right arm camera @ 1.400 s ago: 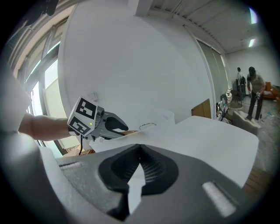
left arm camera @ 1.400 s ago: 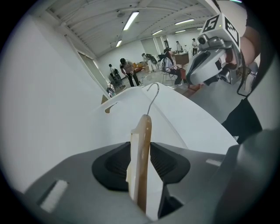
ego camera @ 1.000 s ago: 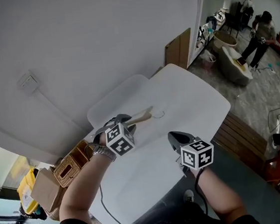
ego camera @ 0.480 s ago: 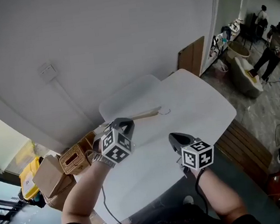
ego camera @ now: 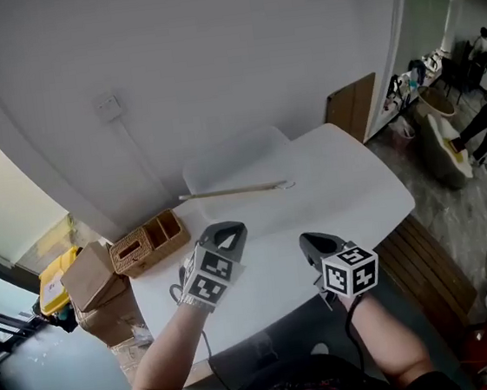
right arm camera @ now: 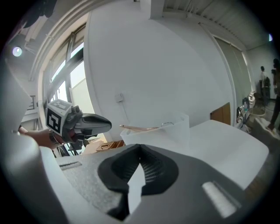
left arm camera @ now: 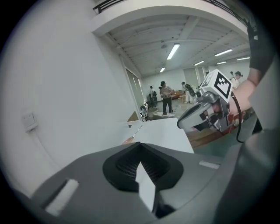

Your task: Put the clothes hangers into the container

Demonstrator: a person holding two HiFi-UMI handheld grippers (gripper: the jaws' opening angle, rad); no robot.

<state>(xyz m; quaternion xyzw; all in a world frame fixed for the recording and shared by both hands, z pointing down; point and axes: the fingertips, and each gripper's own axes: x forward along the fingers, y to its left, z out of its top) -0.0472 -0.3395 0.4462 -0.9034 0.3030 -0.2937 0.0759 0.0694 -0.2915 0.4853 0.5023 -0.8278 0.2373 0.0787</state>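
Observation:
A wooden clothes hanger (ego camera: pixel 234 191) with a metal hook lies across the front rim of the translucent container (ego camera: pixel 239 157) at the back of the white table (ego camera: pixel 346 178). The right gripper view shows the hanger (right arm camera: pixel 140 128) resting on the container (right arm camera: pixel 177 127). My left gripper (ego camera: pixel 230 230) hovers over the table's near left part, well short of the container, shut with nothing in it. My right gripper (ego camera: pixel 308 242) hangs over the near edge, also shut and empty. Each gripper view shows the other gripper alongside.
A wicker basket (ego camera: pixel 148 242) and cardboard boxes (ego camera: pixel 92 281) stand on the floor left of the table, by a yellow bin (ego camera: pixel 54 277). A wooden bench (ego camera: pixel 420 253) runs along the right side. People (ego camera: pixel 483 110) stand far off at the right.
Both grippers have drawn back from the container towards me and risen, the left one farther. The left gripper was at the hanger; now the hanger lies alone on the container's rim.

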